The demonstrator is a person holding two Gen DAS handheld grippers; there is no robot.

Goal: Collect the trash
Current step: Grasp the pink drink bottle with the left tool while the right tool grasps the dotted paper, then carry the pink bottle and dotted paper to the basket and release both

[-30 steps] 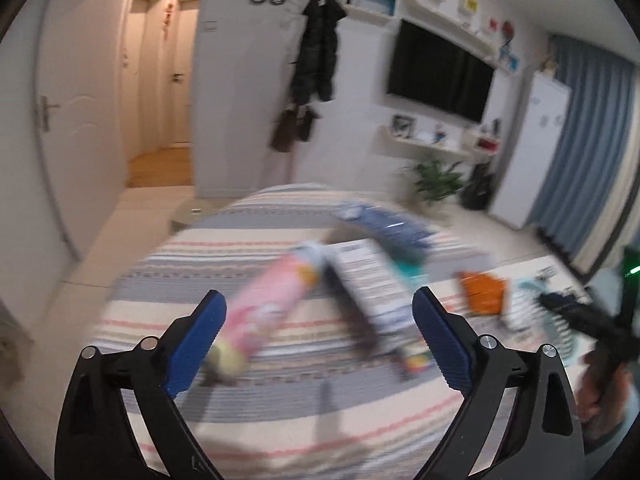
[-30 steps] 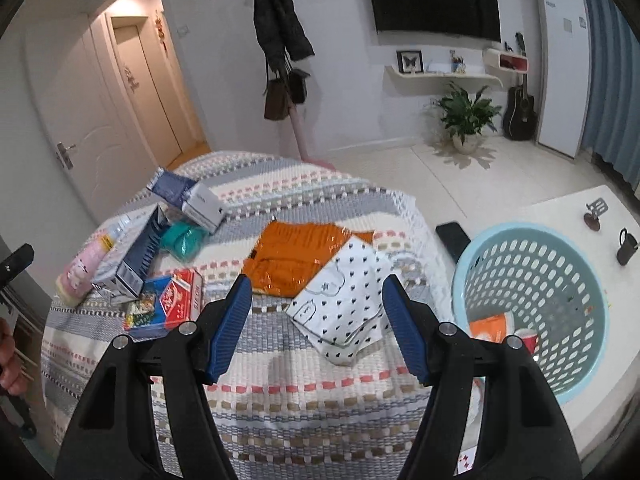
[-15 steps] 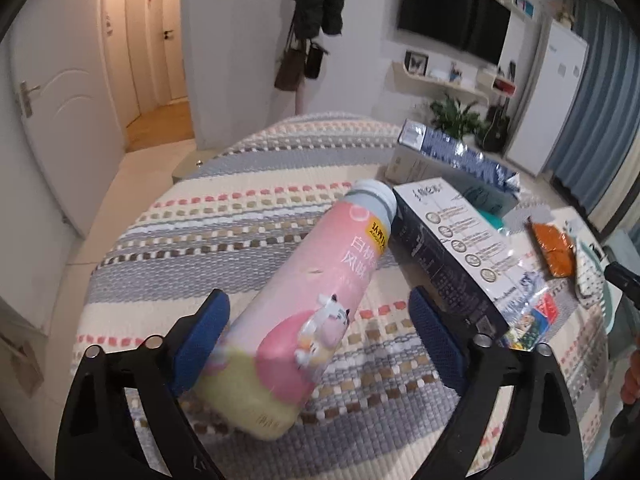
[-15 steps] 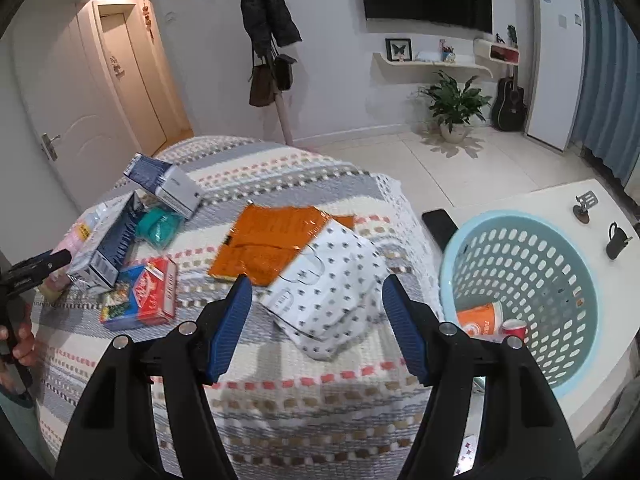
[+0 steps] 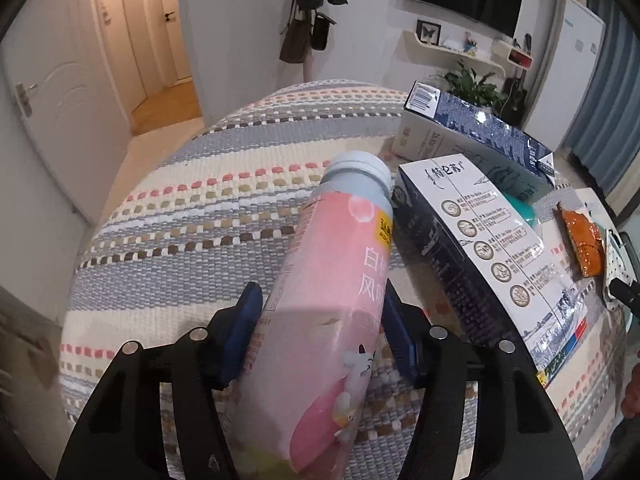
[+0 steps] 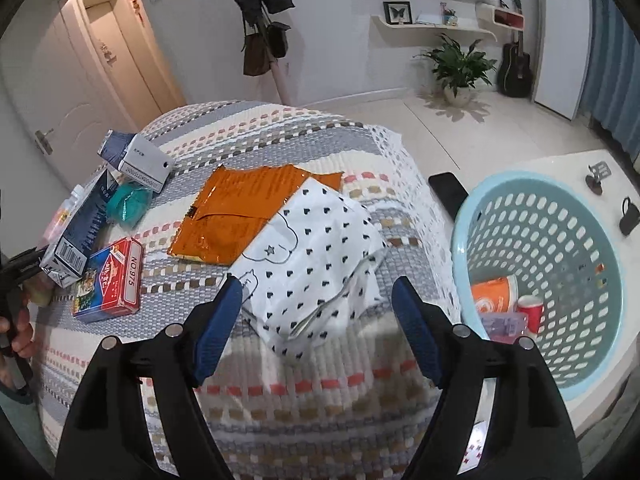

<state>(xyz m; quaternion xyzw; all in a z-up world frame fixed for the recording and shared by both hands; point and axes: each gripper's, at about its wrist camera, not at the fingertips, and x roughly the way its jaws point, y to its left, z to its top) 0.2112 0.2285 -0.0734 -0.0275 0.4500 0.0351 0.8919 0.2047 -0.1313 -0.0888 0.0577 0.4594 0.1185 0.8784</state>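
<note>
My left gripper (image 5: 320, 320) is shut on a pink yogurt bottle (image 5: 332, 300) with a pale blue cap that lies on the striped woven cloth (image 5: 180, 232). A white and navy carton (image 5: 492, 248) lies right beside the bottle. My right gripper (image 6: 318, 312) is open and empty, its blue pads on either side of a white bag with black hearts (image 6: 316, 252). An orange foil pouch (image 6: 240, 212) lies under the bag's far edge. A light blue basket (image 6: 516, 200) at the right holds an orange cup (image 6: 494, 294) and a red cup (image 6: 530, 308).
A red card box (image 6: 110, 280), a teal wrapper (image 6: 128, 204), a navy carton (image 6: 82, 236) and a white box (image 6: 140, 162) lie at the cloth's left. A black phone (image 6: 450, 192) lies by the basket. A second navy carton (image 5: 472, 136) lies behind the bottle.
My left gripper moved down onto the bottle and closed on it. My right gripper moved closer over the heart-print bag and stayed open.
</note>
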